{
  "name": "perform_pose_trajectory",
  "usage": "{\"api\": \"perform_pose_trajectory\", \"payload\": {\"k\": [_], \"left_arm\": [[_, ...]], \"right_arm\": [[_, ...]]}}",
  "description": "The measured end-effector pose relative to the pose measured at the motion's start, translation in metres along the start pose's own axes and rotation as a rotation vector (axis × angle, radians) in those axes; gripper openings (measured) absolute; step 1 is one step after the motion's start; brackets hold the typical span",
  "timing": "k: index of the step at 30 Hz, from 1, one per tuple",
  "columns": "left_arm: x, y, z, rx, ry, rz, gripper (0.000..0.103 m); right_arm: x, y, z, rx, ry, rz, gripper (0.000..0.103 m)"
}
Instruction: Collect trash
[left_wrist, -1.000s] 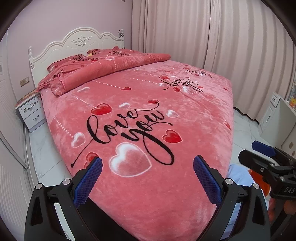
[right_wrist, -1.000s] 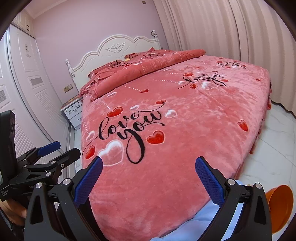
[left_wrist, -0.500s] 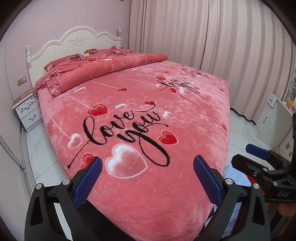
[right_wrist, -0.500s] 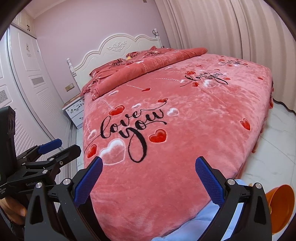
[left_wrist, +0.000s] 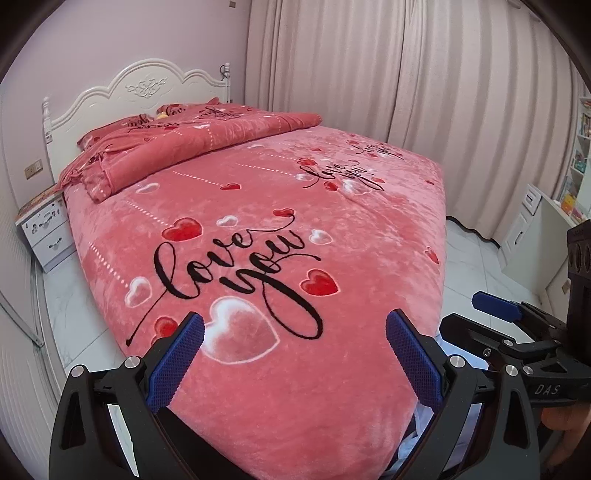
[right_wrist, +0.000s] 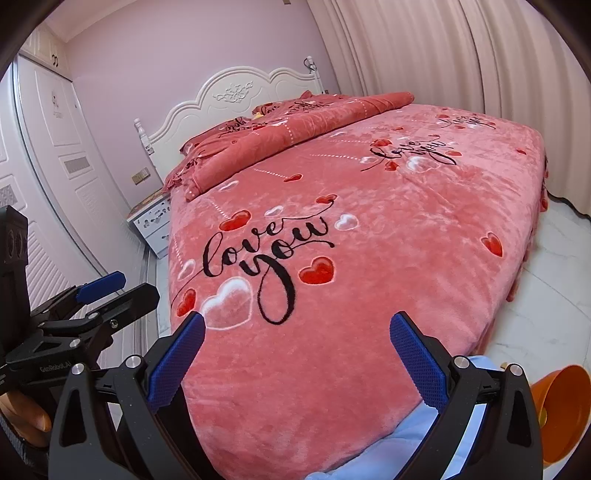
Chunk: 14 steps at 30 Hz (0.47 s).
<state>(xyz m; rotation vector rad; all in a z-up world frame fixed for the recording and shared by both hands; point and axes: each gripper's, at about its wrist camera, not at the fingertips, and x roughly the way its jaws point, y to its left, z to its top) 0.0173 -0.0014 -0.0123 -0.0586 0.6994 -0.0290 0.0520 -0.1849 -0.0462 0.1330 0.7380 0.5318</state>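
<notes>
My left gripper (left_wrist: 295, 354) is open and empty, held above the foot of a bed with a pink "love you" blanket (left_wrist: 258, 229). My right gripper (right_wrist: 297, 356) is open and empty over the same end of the blanket (right_wrist: 351, 229). Each gripper shows in the other's view: the right one at the right edge of the left wrist view (left_wrist: 495, 321), the left one at the left edge of the right wrist view (right_wrist: 107, 291). An orange bin (right_wrist: 561, 410) stands on the floor at the lower right. I see no trash on the blanket.
A folded quilt (left_wrist: 192, 147) and pillows lie at the white headboard (left_wrist: 136, 88). A white nightstand (left_wrist: 44, 229) stands left of the bed. Curtains (left_wrist: 424, 92) hang behind it. A white desk (left_wrist: 532, 229) is at the right, wardrobe doors (right_wrist: 55, 155) at the left. Light blue cloth (right_wrist: 406, 443) lies below the blanket's edge.
Both views have shifted slightly: the bed sits a little further left and lower in the left wrist view. Both grippers stay open and empty.
</notes>
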Motion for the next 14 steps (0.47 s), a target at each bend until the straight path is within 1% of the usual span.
{"api": "perform_pose_trajectory", "payload": {"k": [3, 14], "left_arm": [[0.0007, 0.0007, 0.0007, 0.003, 0.002, -0.011, 0.097], [0.0016, -0.0001, -0.0009, 0.002, 0.014, -0.014, 0.097]], "right_arm": [[-0.0002, -0.0005, 0.0000, 0.003, -0.002, 0.000, 0.098], [0.0011, 0.0001, 0.0004, 0.005, 0.002, 0.002, 0.098]]}}
